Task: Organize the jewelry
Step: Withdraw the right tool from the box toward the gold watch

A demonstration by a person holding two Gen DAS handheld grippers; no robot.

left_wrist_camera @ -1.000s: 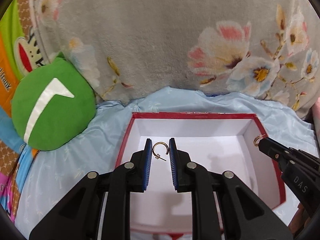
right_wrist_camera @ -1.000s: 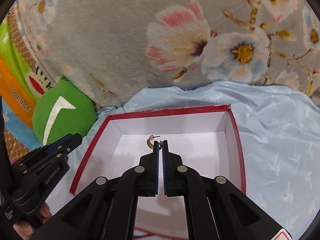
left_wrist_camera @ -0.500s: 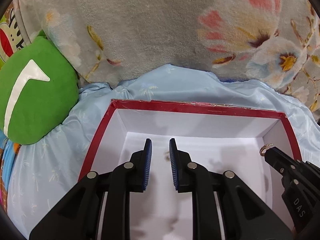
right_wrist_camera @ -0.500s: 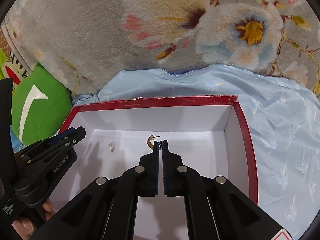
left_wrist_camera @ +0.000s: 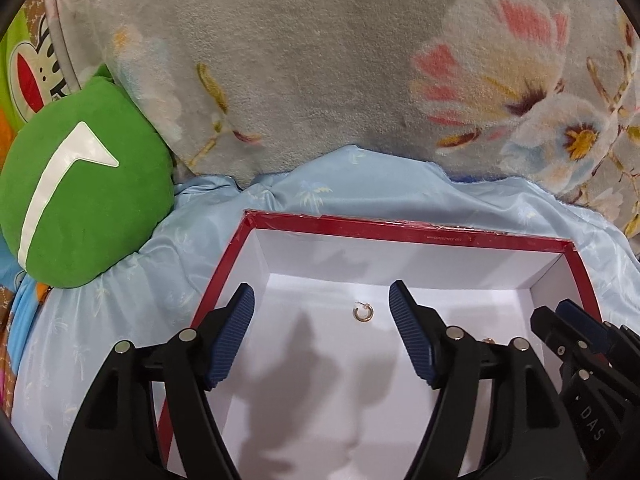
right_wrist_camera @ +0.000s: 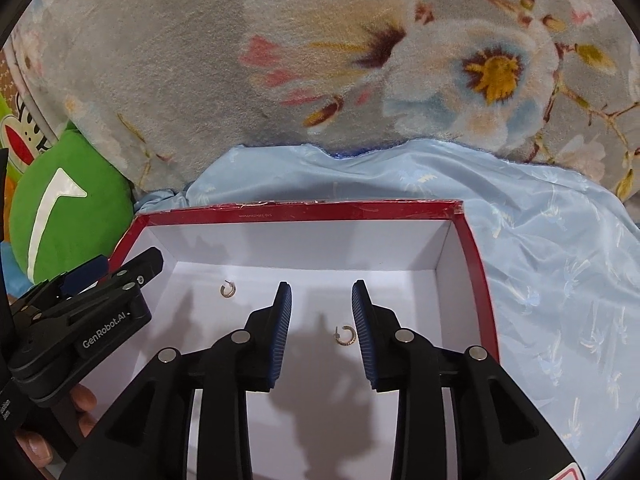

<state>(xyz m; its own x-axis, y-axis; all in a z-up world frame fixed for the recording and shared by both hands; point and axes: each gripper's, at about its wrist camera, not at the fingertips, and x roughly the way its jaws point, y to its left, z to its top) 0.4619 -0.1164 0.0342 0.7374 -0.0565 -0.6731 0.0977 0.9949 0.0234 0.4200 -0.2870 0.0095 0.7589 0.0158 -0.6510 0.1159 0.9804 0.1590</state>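
Observation:
A red box with a white inside sits on light blue cloth. One small gold hoop earring lies loose on its floor, below my left gripper, whose jaws are opening with nothing pressed between them. In the right wrist view that same earring lies at the left. A second gold hoop earring rests on the floor between the fingers of my right gripper; its jaws are opening too, and the pads do not touch it. The left gripper's tip is over the box's left wall.
A grey flowered plush blanket rises behind the box. A green round cushion lies to the left on the blue cloth. A person's fingers hold the left gripper's handle.
Both grippers sank toward the box and opened. The left hoop dropped to the floor first, then the right gripper let go of its hoop, which now lies between its fingers.

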